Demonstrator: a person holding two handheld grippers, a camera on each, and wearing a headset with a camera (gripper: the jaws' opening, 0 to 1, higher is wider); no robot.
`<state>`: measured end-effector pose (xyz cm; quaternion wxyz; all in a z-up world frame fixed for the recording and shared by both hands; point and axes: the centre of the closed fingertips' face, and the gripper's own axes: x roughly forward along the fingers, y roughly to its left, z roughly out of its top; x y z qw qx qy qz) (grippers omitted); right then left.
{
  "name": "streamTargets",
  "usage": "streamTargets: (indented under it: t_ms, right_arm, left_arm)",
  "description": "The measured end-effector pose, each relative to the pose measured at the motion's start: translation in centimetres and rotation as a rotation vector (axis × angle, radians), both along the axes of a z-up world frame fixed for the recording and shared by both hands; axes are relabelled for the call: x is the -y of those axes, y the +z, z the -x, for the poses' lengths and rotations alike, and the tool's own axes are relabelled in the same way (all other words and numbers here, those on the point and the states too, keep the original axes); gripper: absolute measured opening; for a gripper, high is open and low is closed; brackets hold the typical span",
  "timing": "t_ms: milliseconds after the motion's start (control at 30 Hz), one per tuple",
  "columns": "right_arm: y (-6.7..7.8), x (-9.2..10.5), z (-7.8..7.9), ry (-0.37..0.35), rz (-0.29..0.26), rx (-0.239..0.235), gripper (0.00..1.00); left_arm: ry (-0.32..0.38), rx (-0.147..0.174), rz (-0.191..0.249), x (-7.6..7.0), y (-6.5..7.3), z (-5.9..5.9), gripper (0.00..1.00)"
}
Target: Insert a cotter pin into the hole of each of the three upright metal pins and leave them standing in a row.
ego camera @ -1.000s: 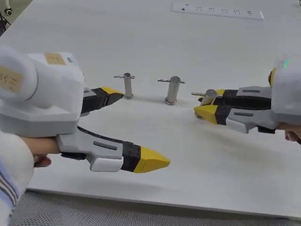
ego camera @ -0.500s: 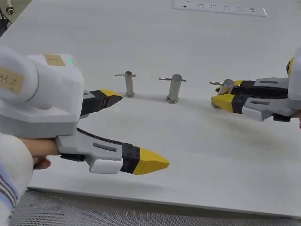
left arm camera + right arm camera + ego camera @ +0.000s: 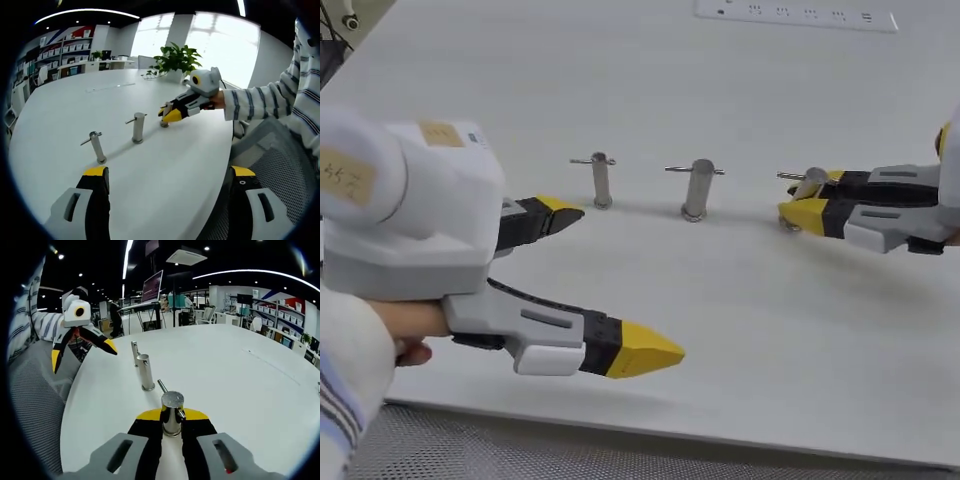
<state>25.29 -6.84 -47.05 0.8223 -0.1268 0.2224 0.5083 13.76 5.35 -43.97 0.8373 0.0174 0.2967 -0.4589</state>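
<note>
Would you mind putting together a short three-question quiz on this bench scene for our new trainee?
1. True or false: the left gripper is shut on a pin.
2. Which pin does the right gripper hold? A. the one nearest the other gripper; B. the middle one; C. the right-end pin.
3. Fill in: of the three upright metal pins, ____ have a cotter pin through the top.

Key: 1 false, its jaws are wide apart above the table; 2 C; 3 three.
</note>
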Motion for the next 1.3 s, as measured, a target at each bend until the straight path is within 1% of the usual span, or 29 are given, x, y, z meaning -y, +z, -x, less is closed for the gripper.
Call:
streamTargets:
  t_ms: [200, 400, 500, 667, 767, 900, 967, 1000, 1033, 1133, 1167, 1200, 1233, 1267, 1300]
  right_arm:
    - [0.0, 0.0, 0.0, 0.005, 0.000, 0.002, 0.08]
    - [0.0, 0.0, 0.1, -0.001, -0.006, 0.007, 0.09]
    - [-0.1, 0.1, 0.0, 0.001, 0.003, 0.017, 0.09]
    - [-0.2, 0.2, -0.2, -0.029, 0.007, 0.017, 0.09]
    - [-0.1, 0.1, 0.1, -0.041, 0.018, 0.034, 0.09]
    - [0.1, 0.0, 0.3, -0.061, 0.008, 0.025, 0.10]
    - [0.8, -0.2, 0.4, -0.068, -0.015, 0.030, 0.14]
    - [1.2, -0.2, 0.4, -0.072, -0.023, 0.036, 0.19]
    - [1.9, -0.3, 0.3, -0.078, -0.036, 0.045, 0.22]
    - [3.5, -0.3, 0.5, -0.091, -0.058, 0.049, 0.30]
    - [4.3, -0.3, 0.5, -0.099, -0.068, 0.059, 0.34]
    - [4.8, -0.3, 0.6, -0.109, -0.077, 0.054, 0.37]
    - [5.4, -0.3, 0.8, -0.126, -0.099, 0.037, 0.41]
    - [5.9, -0.3, 0.9, -0.129, -0.109, 0.034, 0.47]
    - [6.3, -0.3, 1.1, -0.133, -0.117, 0.040, 0.52]
  left_arm:
    - [0.002, -0.003, 0.008, 0.3, 0.1, -0.2, 0.99]
    - [-0.009, -0.006, 0.011, 0.7, 0.1, 0.0, 0.99]
    - [-0.005, -0.010, 0.011, 0.7, 0.0, 0.1, 0.99]
    - [0.007, -0.009, 0.014, 0.4, 0.1, 0.0, 0.99]
    - [0.011, -0.004, 0.014, 0.2, 0.3, -0.1, 0.99]
    - [0.020, 0.006, 0.020, 0.1, 0.6, -0.2, 0.99]
    - [0.025, 0.013, 0.021, -0.1, 0.8, -0.3, 0.99]
    - [0.028, 0.017, 0.021, -0.2, 0.9, -0.4, 0.99]
    - [0.033, 0.024, 0.023, -0.4, 1.1, -0.5, 0.99]
    - [0.058, 0.039, 0.032, -0.9, 1.7, -1.0, 0.99]
    - [0.073, 0.047, 0.036, -1.3, 2.0, -1.3, 0.99]
    - [0.081, 0.053, 0.038, -1.5, 2.2, -1.5, 0.99]
    - [0.094, 0.062, 0.040, -1.8, 2.5, -1.7, 0.99]
    - [0.103, 0.069, 0.043, -2.0, 2.7, -1.9, 0.99]
    - [0.110, 0.075, 0.046, -2.2, 3.0, -2.0, 0.99]
